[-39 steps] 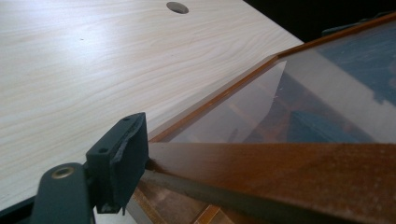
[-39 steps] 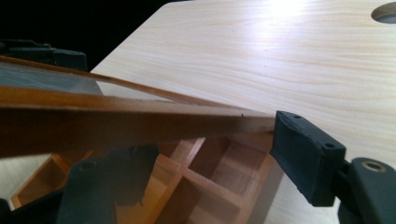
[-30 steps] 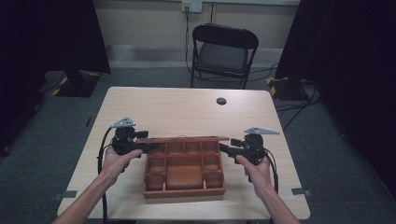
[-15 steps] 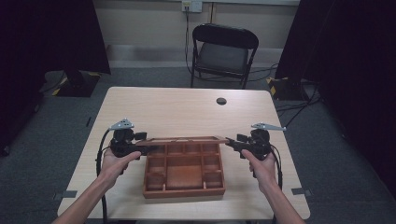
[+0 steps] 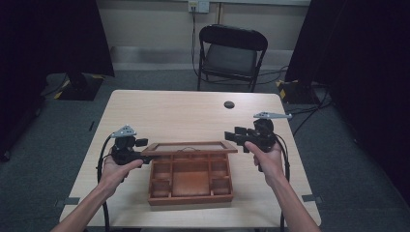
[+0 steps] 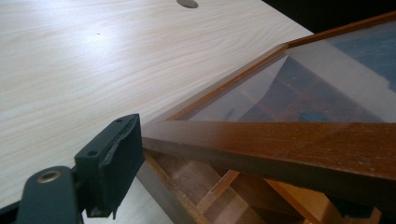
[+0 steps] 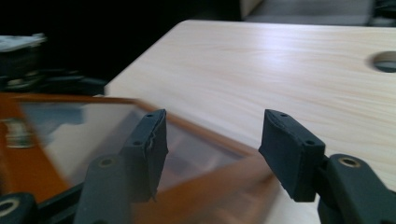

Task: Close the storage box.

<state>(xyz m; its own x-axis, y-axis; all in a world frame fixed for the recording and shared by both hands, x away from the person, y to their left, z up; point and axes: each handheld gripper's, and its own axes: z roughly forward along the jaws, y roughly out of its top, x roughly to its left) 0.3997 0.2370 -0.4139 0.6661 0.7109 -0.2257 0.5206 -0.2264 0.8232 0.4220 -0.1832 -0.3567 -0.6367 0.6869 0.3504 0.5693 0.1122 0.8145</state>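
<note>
two tongs at a box lid
left tongs (image 6: 243,186) grip the lid (image 6: 299,144); right tongs (image 7: 212,149) are wide open, holding nothing.

- The right gripper (image 7: 212,154) holds its two black jaws apart, nothing between them.
- Just below and behind the left jaw lies the glass lid (image 7: 84,135) in its brown wooden frame (blurred).
- Beyond both jaws spreads the pale table (image 7: 280,65), with a round hole (image 7: 384,61) far right.
</note>
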